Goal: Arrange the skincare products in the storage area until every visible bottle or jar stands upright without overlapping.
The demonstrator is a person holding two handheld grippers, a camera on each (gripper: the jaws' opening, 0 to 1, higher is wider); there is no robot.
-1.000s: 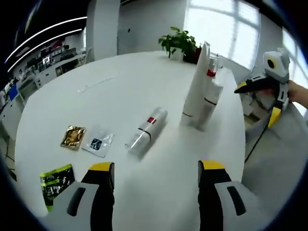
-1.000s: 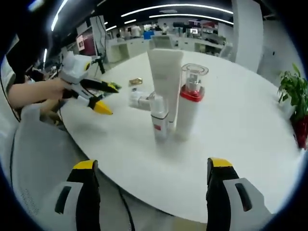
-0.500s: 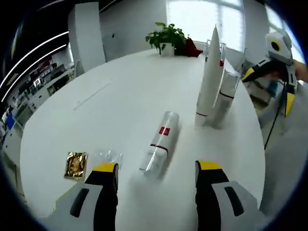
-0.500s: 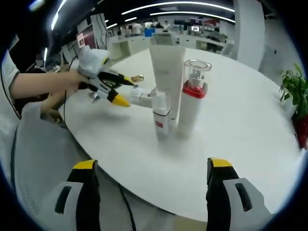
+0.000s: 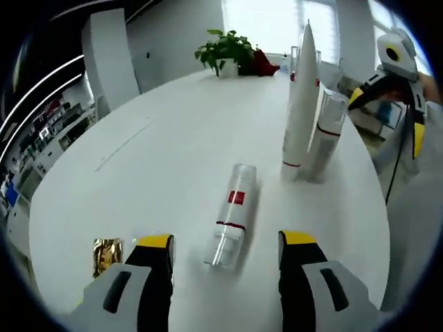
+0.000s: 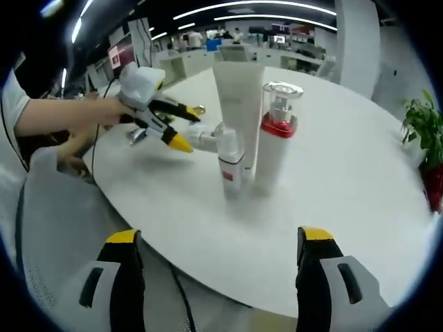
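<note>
One bottle (image 5: pixel 230 223) lies on the table (image 5: pixel 138 159), near the standing tube (image 5: pixel 300 104).

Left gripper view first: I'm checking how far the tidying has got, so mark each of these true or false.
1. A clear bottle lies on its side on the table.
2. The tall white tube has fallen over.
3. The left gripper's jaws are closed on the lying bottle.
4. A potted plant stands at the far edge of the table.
1. True. The clear bottle lies flat on the white table.
2. False. The tall white tube stands upright among other upright bottles.
3. False. The left gripper has its jaws apart on either side of the bottle's near end, gripping nothing.
4. True. The potted plant stands there.
</note>
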